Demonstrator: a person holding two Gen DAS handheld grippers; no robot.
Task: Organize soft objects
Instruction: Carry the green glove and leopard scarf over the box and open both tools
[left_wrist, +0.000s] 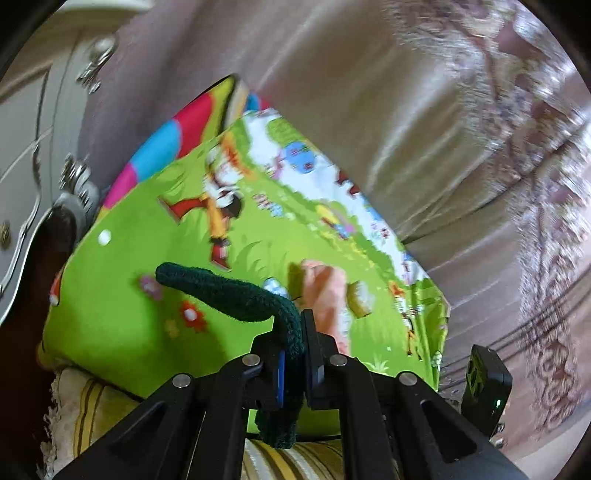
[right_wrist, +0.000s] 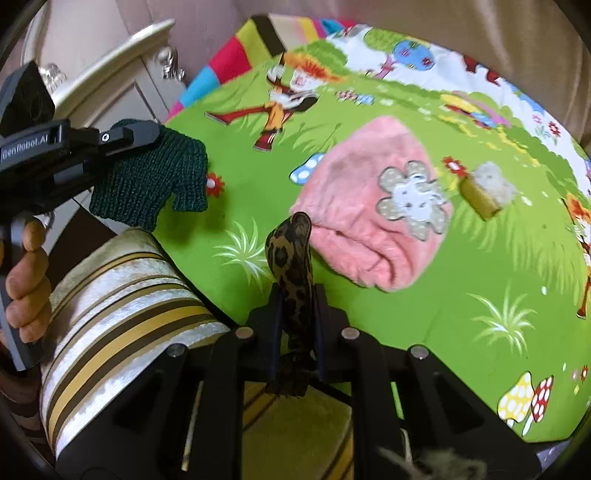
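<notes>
My left gripper (left_wrist: 295, 343) is shut on a dark green knitted glove (left_wrist: 229, 295) and holds it above the cartoon play mat (left_wrist: 122, 328). The glove (right_wrist: 155, 177) also shows at the left of the right wrist view, hanging from the left gripper (right_wrist: 125, 136). My right gripper (right_wrist: 295, 302) is shut on a leopard-print cloth item (right_wrist: 291, 254) that sticks up between its fingers. A pink fluffy hat (right_wrist: 373, 206) with a flower patch lies on the mat (right_wrist: 480, 280) just beyond it. A small yellow and white sponge (right_wrist: 487, 188) lies to its right.
A striped cream and gold cushion (right_wrist: 122, 306) lies at the mat's near left edge. A white carved cabinet (right_wrist: 110, 85) stands at the left. A beige sofa (left_wrist: 406, 110) runs behind the mat. The pink hat (left_wrist: 328, 291) shows partly behind the left fingers.
</notes>
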